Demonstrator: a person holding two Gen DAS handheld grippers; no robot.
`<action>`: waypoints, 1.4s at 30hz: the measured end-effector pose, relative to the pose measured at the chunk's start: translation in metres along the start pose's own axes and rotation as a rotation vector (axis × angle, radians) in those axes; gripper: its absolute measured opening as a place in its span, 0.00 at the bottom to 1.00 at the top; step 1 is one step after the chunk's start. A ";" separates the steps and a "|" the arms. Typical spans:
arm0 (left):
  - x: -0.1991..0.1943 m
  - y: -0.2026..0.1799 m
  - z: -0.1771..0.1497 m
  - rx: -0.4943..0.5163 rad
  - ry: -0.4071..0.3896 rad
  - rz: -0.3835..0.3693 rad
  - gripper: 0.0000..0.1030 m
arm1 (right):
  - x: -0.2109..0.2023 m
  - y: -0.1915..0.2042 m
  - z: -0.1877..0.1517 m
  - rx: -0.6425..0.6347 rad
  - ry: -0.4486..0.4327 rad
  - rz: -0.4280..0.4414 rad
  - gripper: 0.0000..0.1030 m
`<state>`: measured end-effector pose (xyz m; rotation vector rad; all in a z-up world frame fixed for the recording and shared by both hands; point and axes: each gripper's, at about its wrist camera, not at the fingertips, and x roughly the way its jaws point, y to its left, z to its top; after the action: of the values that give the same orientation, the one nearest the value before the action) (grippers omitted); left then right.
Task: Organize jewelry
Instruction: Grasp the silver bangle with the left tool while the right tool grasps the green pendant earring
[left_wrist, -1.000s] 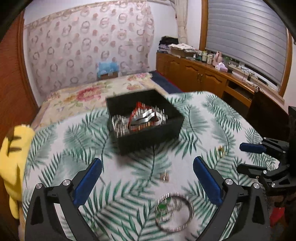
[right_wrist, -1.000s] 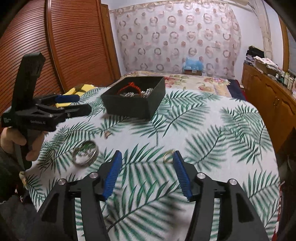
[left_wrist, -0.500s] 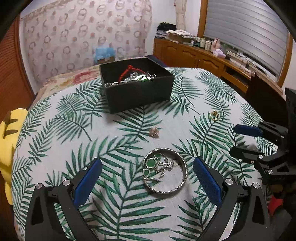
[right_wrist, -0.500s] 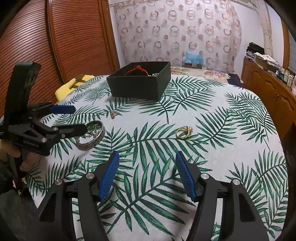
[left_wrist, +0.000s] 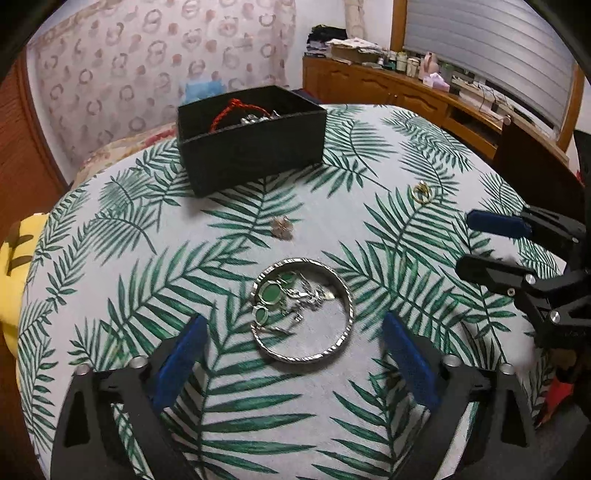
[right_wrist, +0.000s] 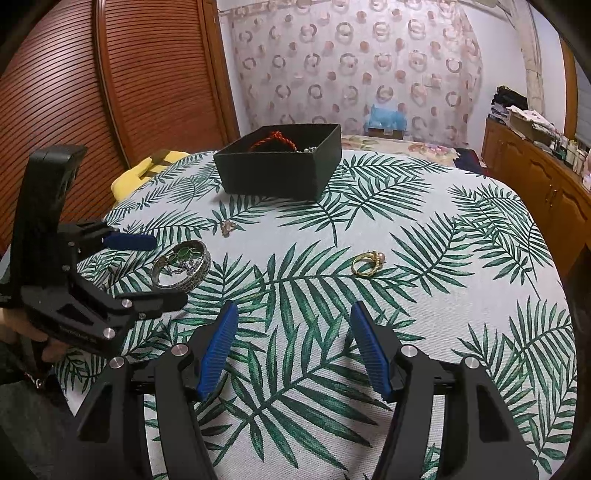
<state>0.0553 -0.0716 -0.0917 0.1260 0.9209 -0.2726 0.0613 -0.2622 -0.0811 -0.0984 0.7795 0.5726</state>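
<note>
A silver bangle (left_wrist: 303, 356) lies flat on the leaf-print tablecloth (left_wrist: 110, 258), with green-stone pieces on a fine chain (left_wrist: 271, 293) inside its ring. My left gripper (left_wrist: 292, 320) hangs low over it. Its jaws are closing, the bangle lies between the blue pads, and neither pad touches it. The right wrist view shows the bangle (right_wrist: 181, 264) between the left gripper's (right_wrist: 164, 271) fingers. My right gripper (right_wrist: 293, 306) stands open and empty, short of a gold pearl ring (right_wrist: 365, 264). A black box (left_wrist: 251, 147) at the back holds a red cord and silver pieces.
A small pale trinket (left_wrist: 282, 227) lies between bangle and box. The gold ring (left_wrist: 422, 192) sits right of it, near the right gripper (left_wrist: 464, 242). A yellow object (left_wrist: 14, 251) pokes out at the table's left edge. A wooden sideboard (left_wrist: 388, 92) runs along the right wall.
My left gripper has sunk and moved forward, so the bangle now lies between its fingertips. Its jaws have narrowed a little. The right gripper has hardly moved.
</note>
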 end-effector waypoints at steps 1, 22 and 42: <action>0.000 -0.001 0.000 0.001 -0.004 0.008 0.80 | 0.000 0.000 0.000 -0.001 0.000 -0.001 0.64; -0.038 0.025 -0.008 -0.084 -0.139 -0.018 0.51 | 0.011 0.020 0.007 -0.087 0.056 0.004 0.63; -0.067 0.072 -0.023 -0.180 -0.221 -0.004 0.51 | 0.074 0.087 0.055 -0.294 0.157 0.131 0.36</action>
<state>0.0203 0.0141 -0.0527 -0.0710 0.7226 -0.2018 0.0933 -0.1389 -0.0819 -0.3685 0.8540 0.8091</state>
